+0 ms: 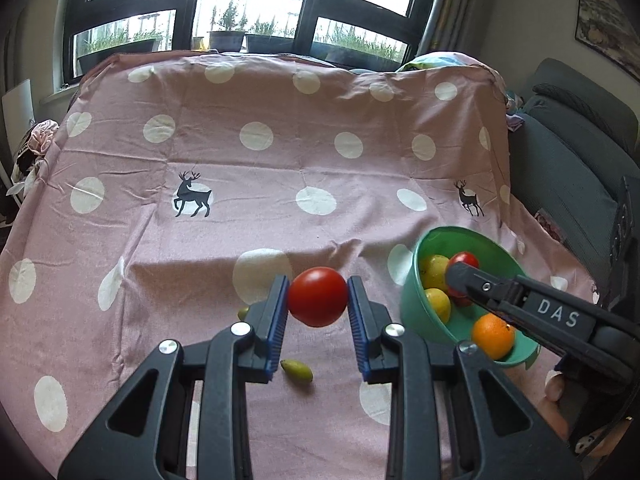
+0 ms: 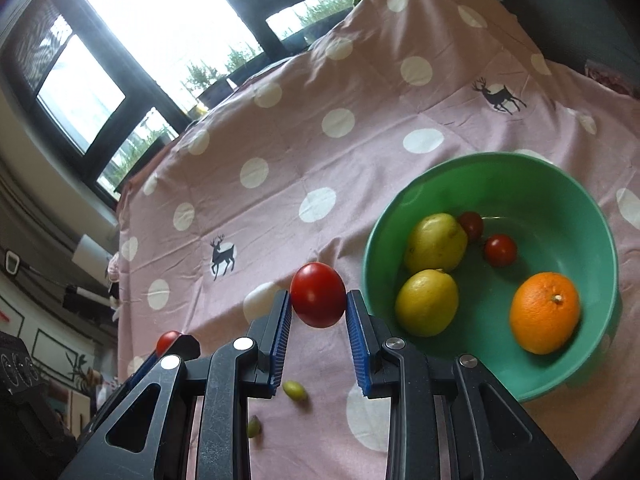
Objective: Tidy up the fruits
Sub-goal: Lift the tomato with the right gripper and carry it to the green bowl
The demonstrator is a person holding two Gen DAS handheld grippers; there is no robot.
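Claw [image 1: 318, 296] pads, ribbed blue, on smooth round red tomato [image 1: 318, 297]

Your left gripper [image 1: 318, 300] is a matte black plastic frame of angular arms with triangular cut-outs, pinned by round silver rivets, and each finger ends in a ribbed blue pad [image 1: 280, 312]. Your right gripper [image 2: 318, 304] is built the same way, with black arms, silver rivets and blue ridged pads [image 2: 356, 332], its plastic showing fine scuffs. Seen from the left wrist view, the right gripper's finger carries the white letters "DAS" and a small silver screw.
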